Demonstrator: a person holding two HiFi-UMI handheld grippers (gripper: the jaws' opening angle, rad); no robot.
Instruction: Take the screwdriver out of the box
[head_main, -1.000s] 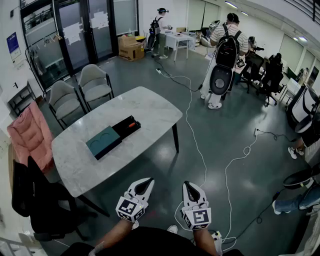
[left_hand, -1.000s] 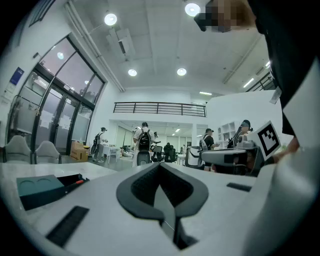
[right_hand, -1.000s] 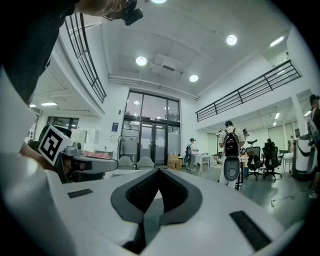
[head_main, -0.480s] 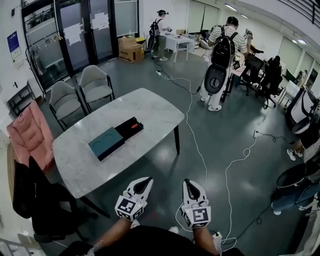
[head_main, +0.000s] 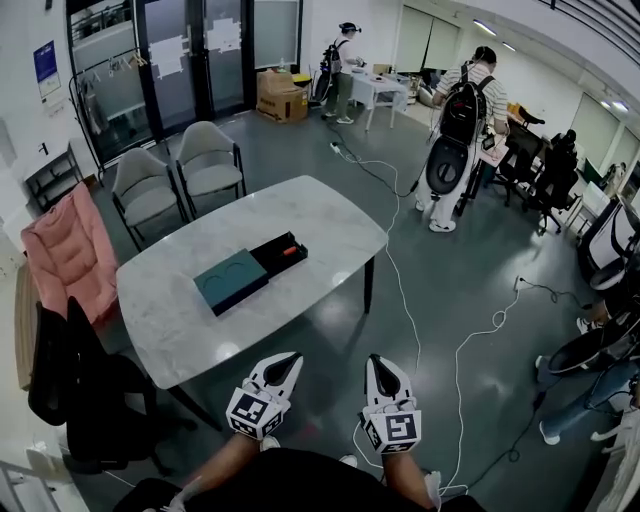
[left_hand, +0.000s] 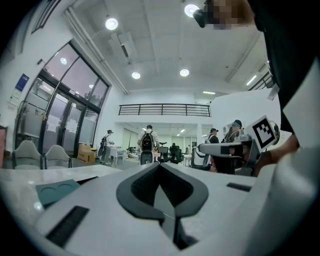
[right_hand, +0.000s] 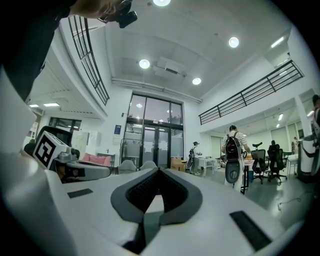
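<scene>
I keep both tongs low in front of my body, side by side. Both point level, away from me into the room. In the head view my two bare forearms (head_main: 222, 462) come up from the bottom edge, and each carries its tool with the marker cube (head_main: 257, 413) turned toward me. The tips lean a little toward each other.

The left tongs (head_main: 289, 358) are pressed together. In the left gripper view the two dark pads meet at the front and I see nothing between them. The right tongs (head_main: 373, 361) are pressed together too. The right gripper view shows the pads touching at the tip with nothing pinched. Both tools hang above the grey floor (head_main: 330, 330), short of the near edge of the counter (head_main: 190, 335), and they touch nothing.

The box (head_main: 250, 272) lies near the middle of the marble counter, well apart from both tongs. Its near-left half is teal with two round marks. Its far-right half is an open black tray. The screwdriver (head_main: 291, 251) lies in this black tray, and I can see only its red handle, because it is small from here. In the left gripper view the teal half shows at the left side, beyond the tool's body.

Two grey chairs (head_main: 175, 180) stand at the far side of the counter.
</scene>
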